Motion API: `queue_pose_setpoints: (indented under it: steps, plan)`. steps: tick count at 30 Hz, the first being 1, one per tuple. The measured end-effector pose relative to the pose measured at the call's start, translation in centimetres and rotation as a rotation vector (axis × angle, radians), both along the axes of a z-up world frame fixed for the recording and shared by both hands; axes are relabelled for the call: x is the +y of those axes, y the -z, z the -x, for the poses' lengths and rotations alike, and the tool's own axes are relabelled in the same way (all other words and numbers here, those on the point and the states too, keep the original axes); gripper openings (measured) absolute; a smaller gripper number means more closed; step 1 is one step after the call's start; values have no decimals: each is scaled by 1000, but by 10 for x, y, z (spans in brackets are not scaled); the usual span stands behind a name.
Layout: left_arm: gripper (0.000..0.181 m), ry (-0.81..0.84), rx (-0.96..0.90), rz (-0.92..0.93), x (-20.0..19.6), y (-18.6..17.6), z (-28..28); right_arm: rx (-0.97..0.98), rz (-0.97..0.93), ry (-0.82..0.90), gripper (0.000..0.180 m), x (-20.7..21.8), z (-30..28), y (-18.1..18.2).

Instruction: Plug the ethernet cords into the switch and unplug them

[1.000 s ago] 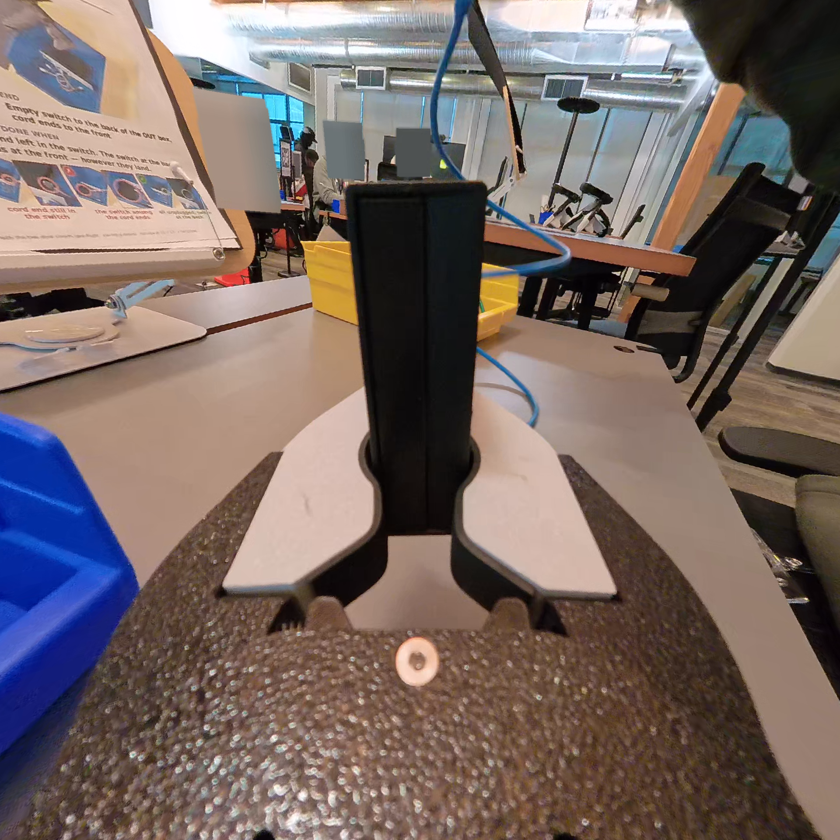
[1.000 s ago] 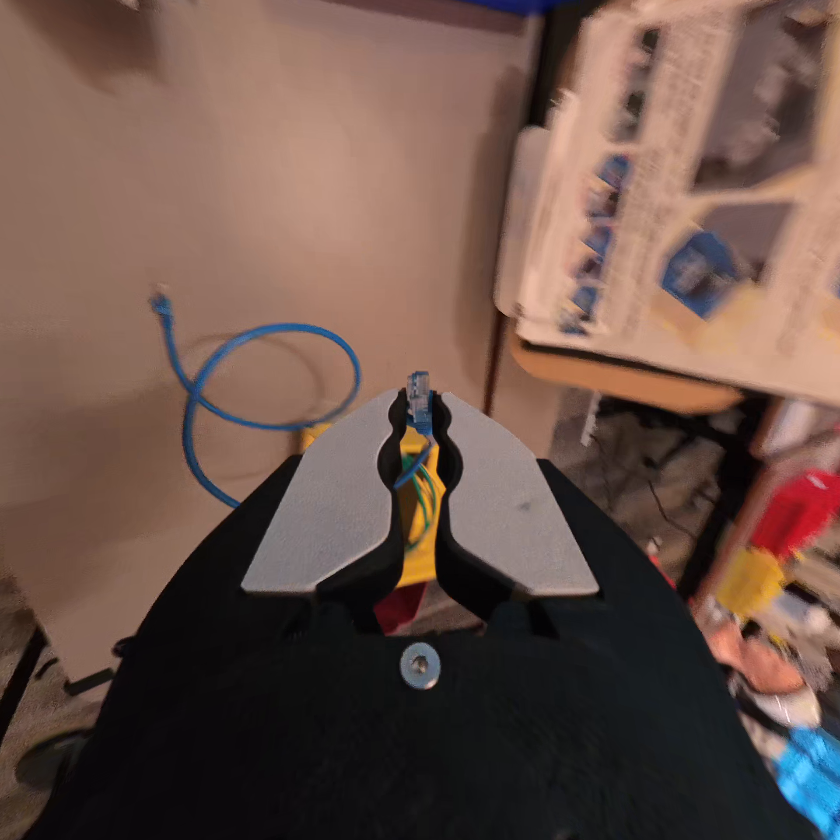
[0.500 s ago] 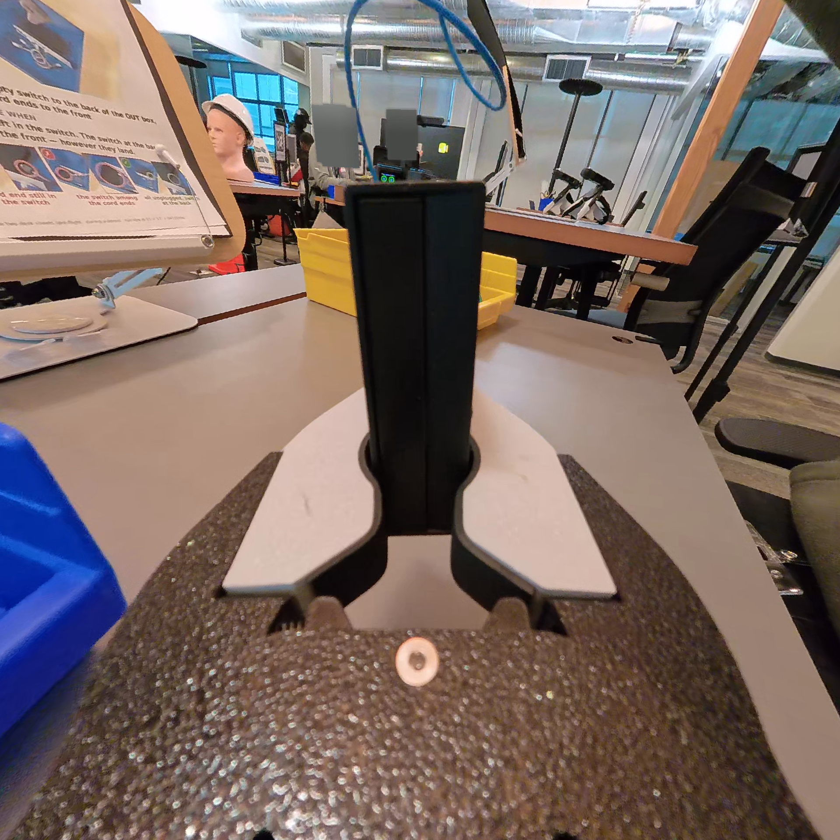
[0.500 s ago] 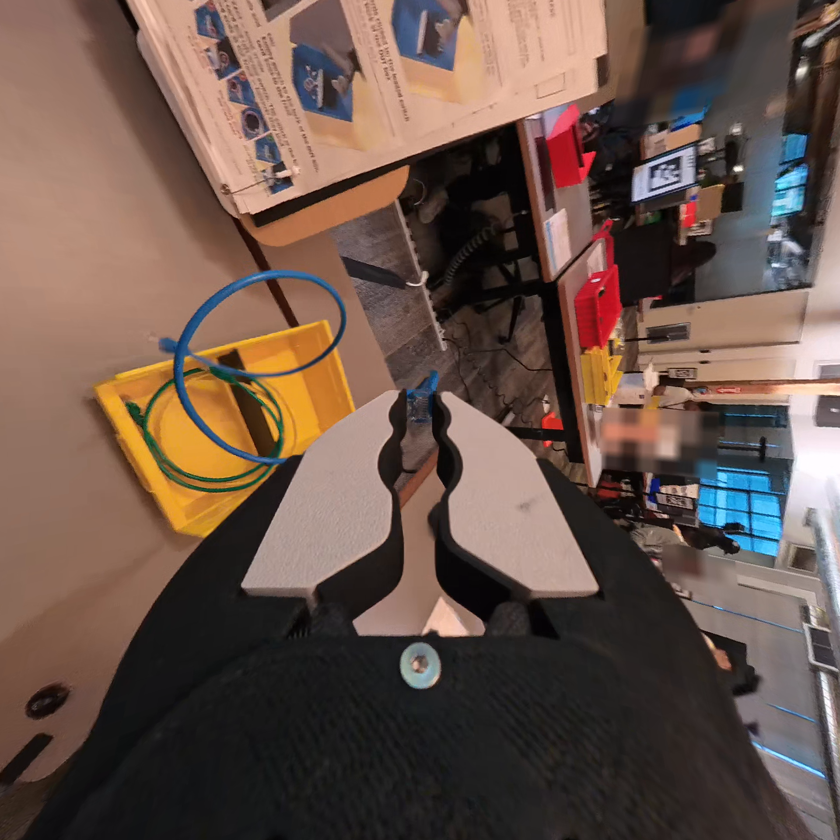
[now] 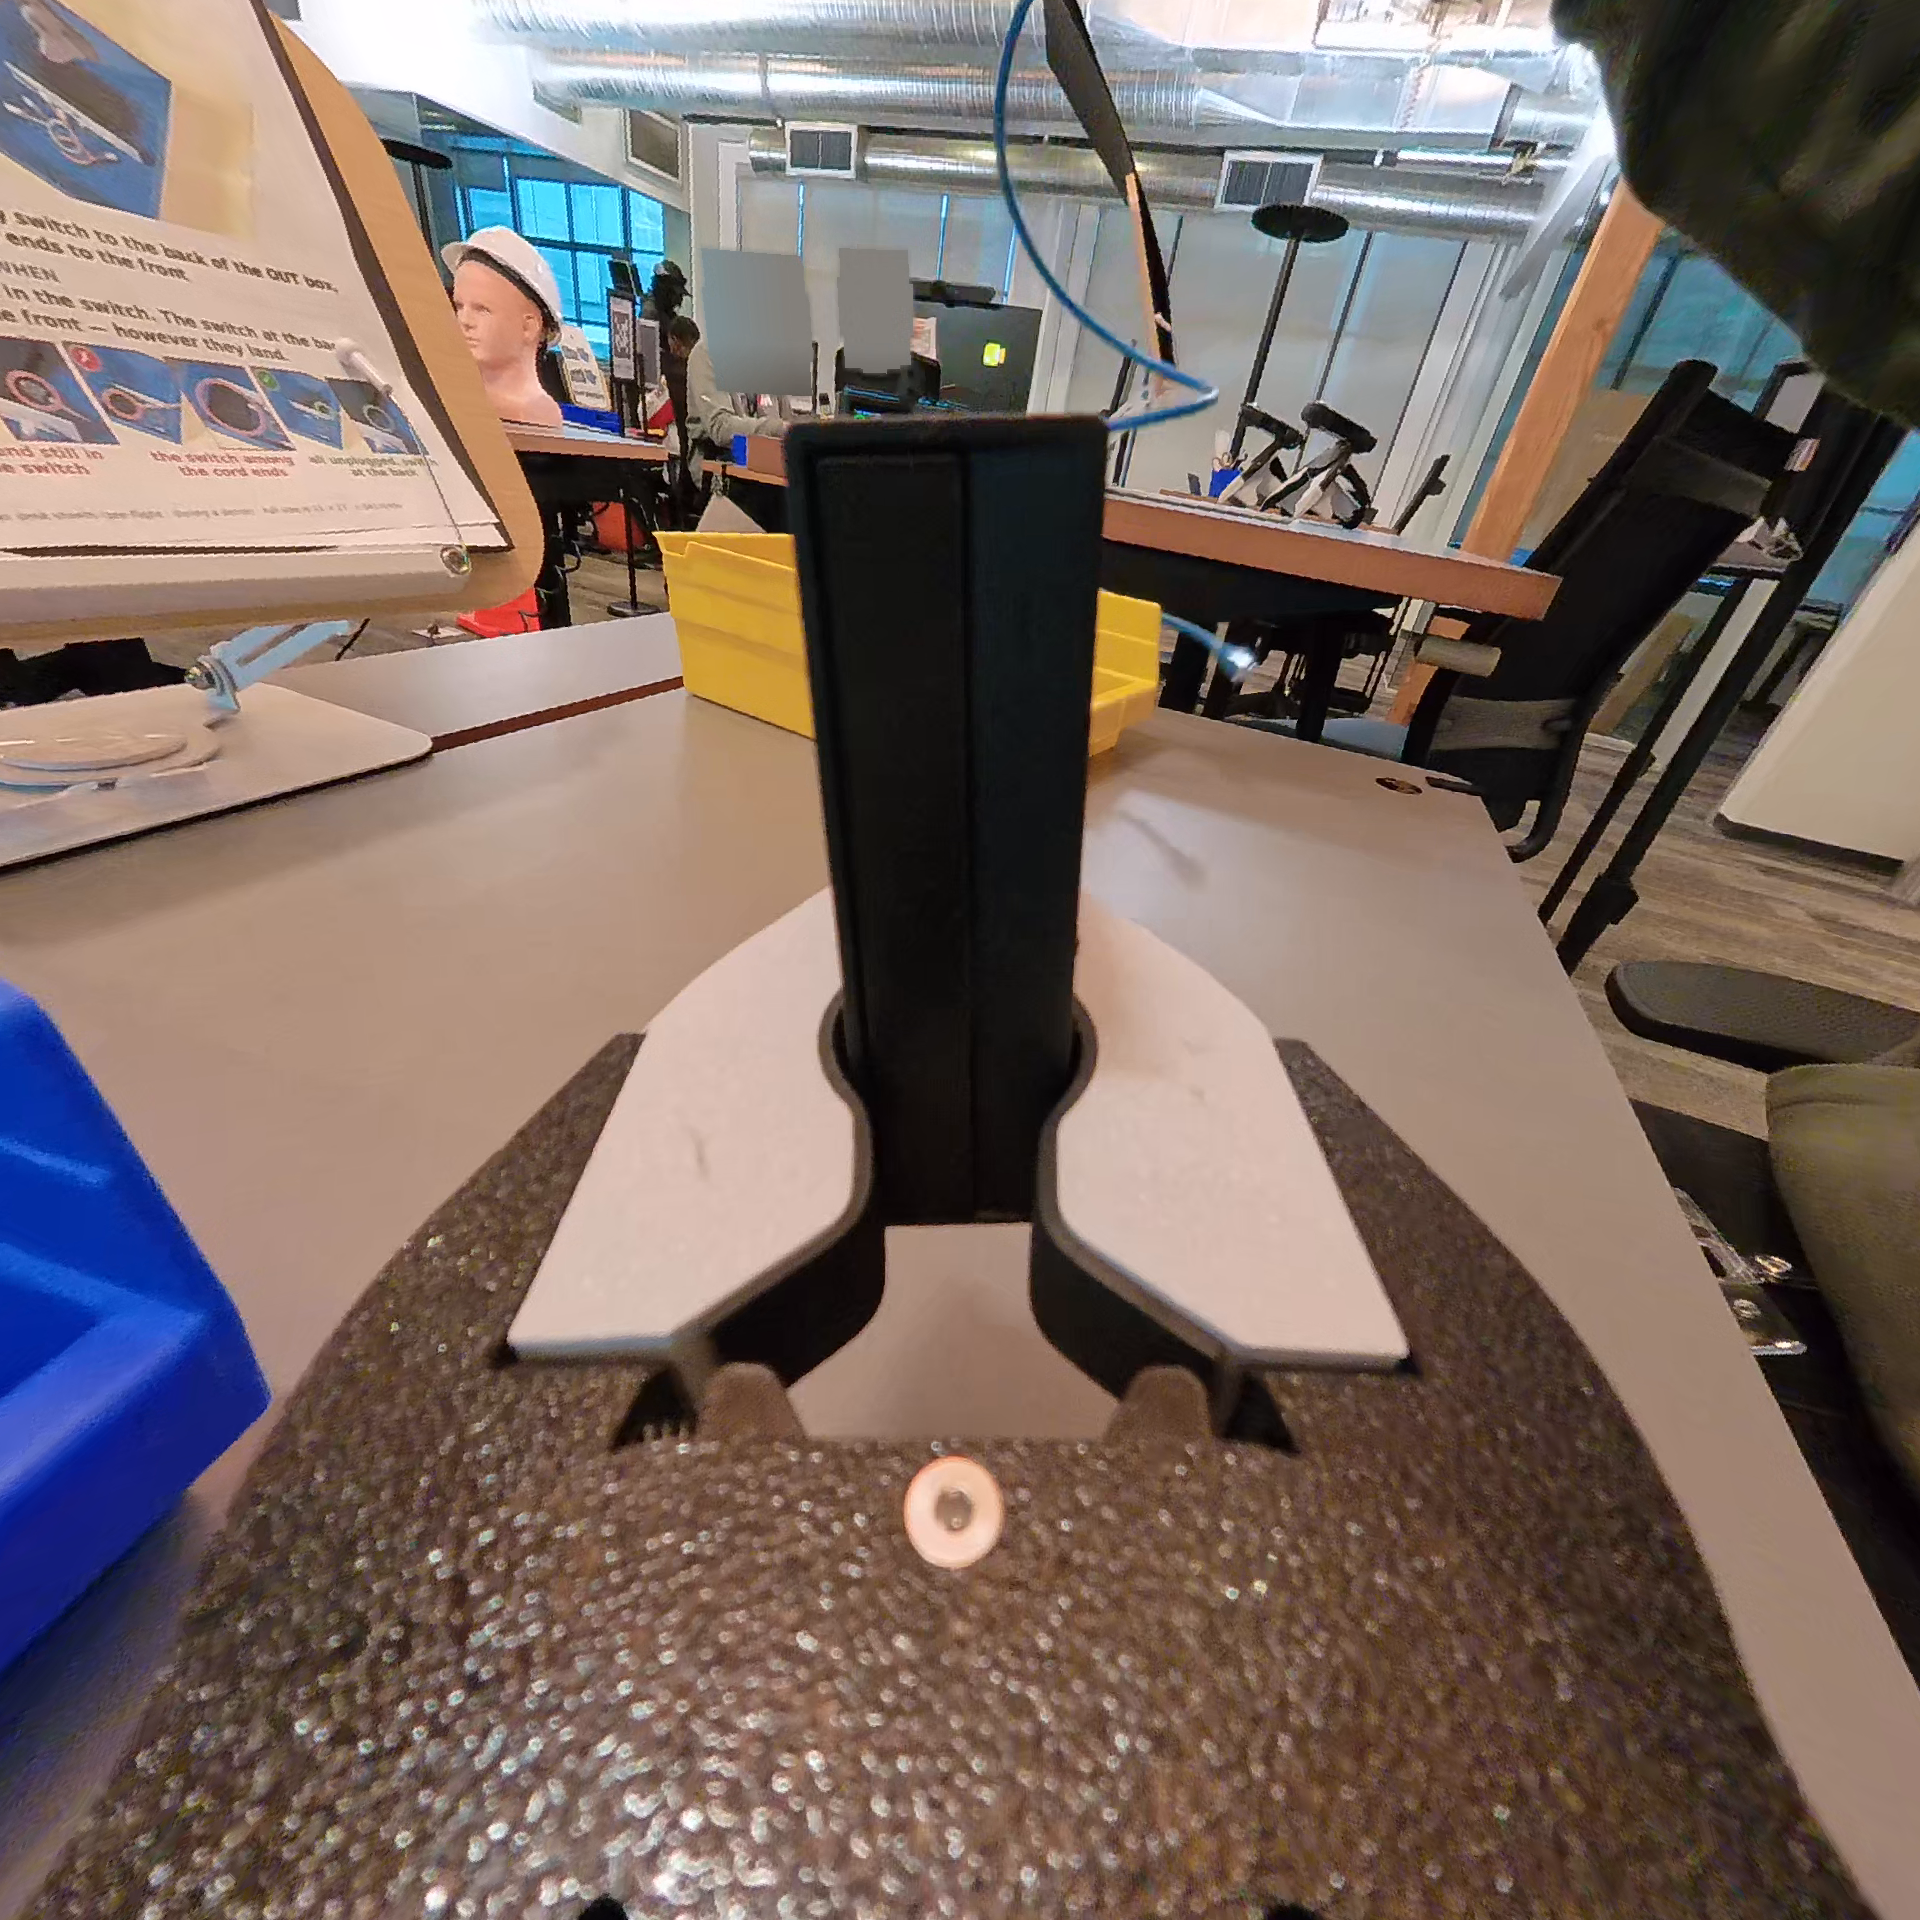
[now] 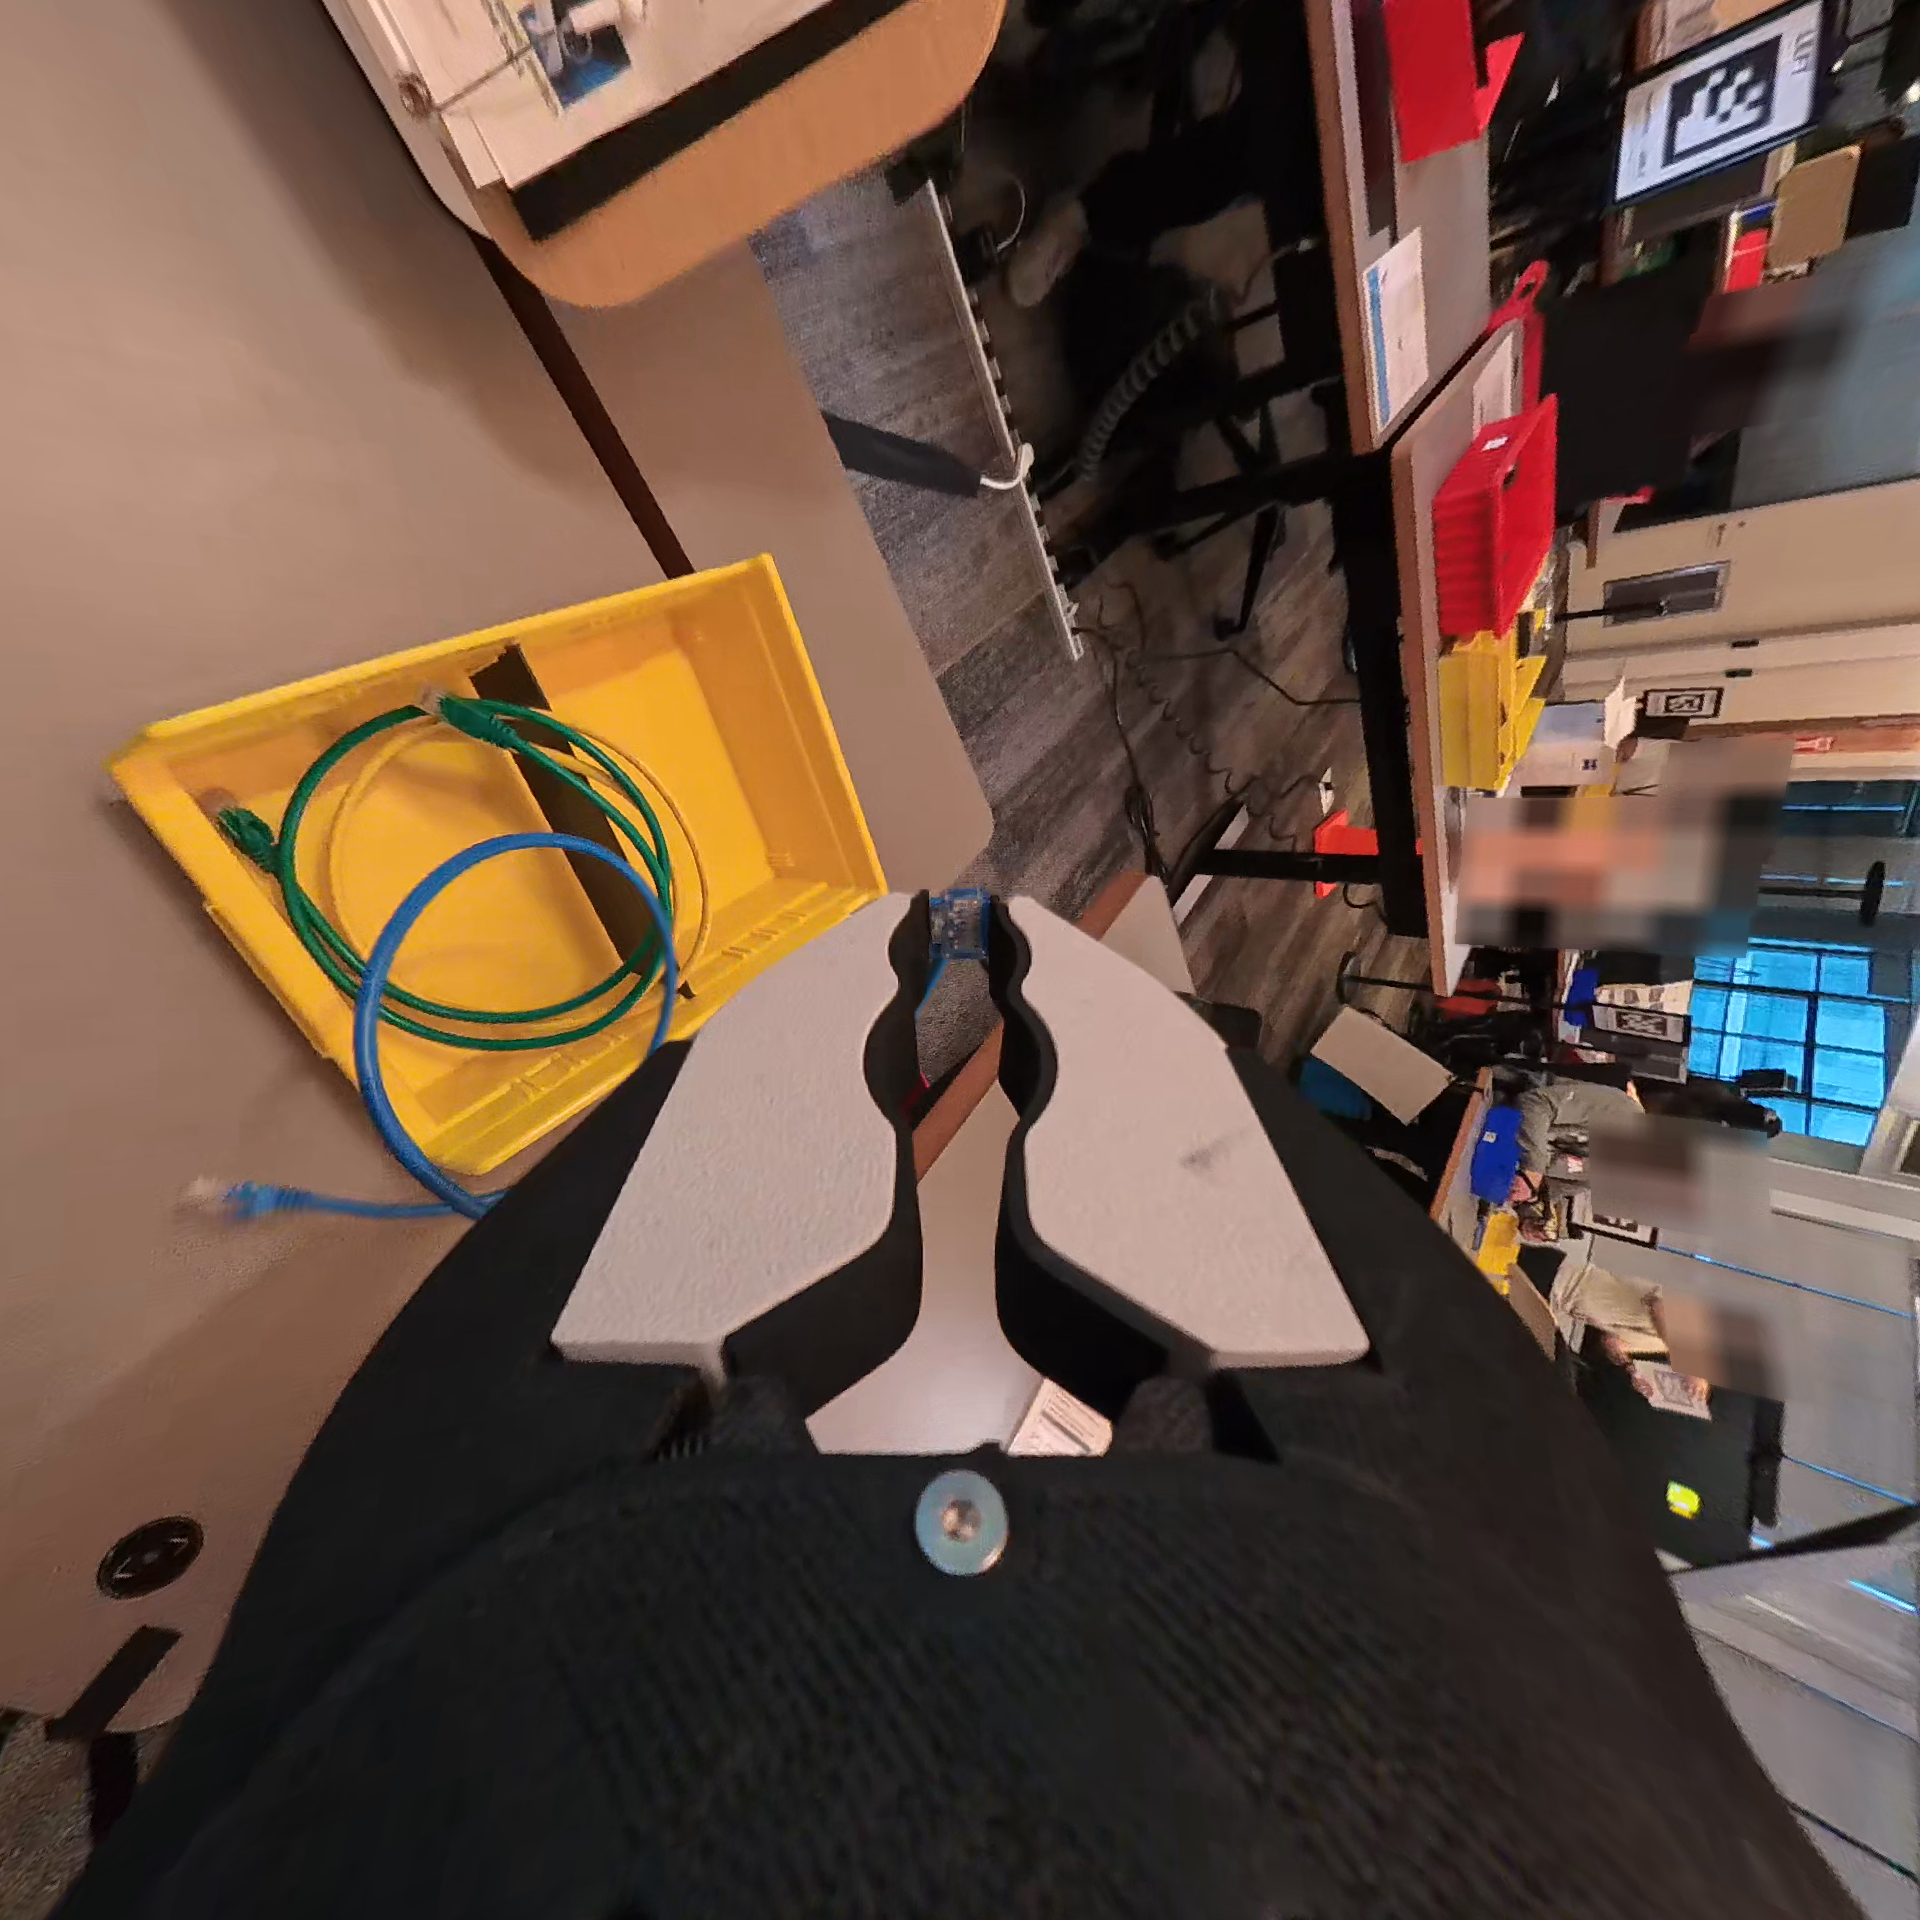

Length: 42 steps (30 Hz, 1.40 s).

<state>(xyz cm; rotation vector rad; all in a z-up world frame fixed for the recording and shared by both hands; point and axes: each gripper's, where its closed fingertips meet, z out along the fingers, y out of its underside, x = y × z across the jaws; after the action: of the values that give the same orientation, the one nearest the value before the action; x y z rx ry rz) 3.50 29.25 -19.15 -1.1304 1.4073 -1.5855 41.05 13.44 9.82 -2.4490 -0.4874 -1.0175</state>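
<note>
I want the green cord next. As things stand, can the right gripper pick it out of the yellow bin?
Probably not yet. The right gripper is shut on the blue cord's plug. The green cord lies uncovered in the yellow bin, though the blue cord's loop crosses it.

The grey bench carries a yellow bin, a blue bin and a document stand's flat base.

Bare table lies open between blue bin and yellow bin.
</note>
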Motion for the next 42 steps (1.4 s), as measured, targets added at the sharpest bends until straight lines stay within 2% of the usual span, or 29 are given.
queue_pose_setpoints:
  steps: [5,14,18,21,26,34,39,42]
  plan:
    - [29,5,8,2,0,1,-1,-33,-32,27,11,4,-8,-10]
    - [29,11,15,0,-1,2,-1,-128,-119,40,11,6,3,-83]
    - [29,16,18,-3,-2,2,-1,-136,-146,23,11,13,10,-85]
    - [29,15,14,-5,-2,2,-1,-154,-88,59,11,11,-5,-60]
    - [29,16,0,11,-1,0,1,-60,-69,38,11,12,-6,2]
    - [29,21,2,14,-1,0,1,-64,32,-80,11,8,22,131]
    - [29,19,0,9,-2,0,1,-24,-46,-99,11,6,15,191]
    - [29,19,1,9,-2,0,1,89,-52,-160,12,3,25,222]
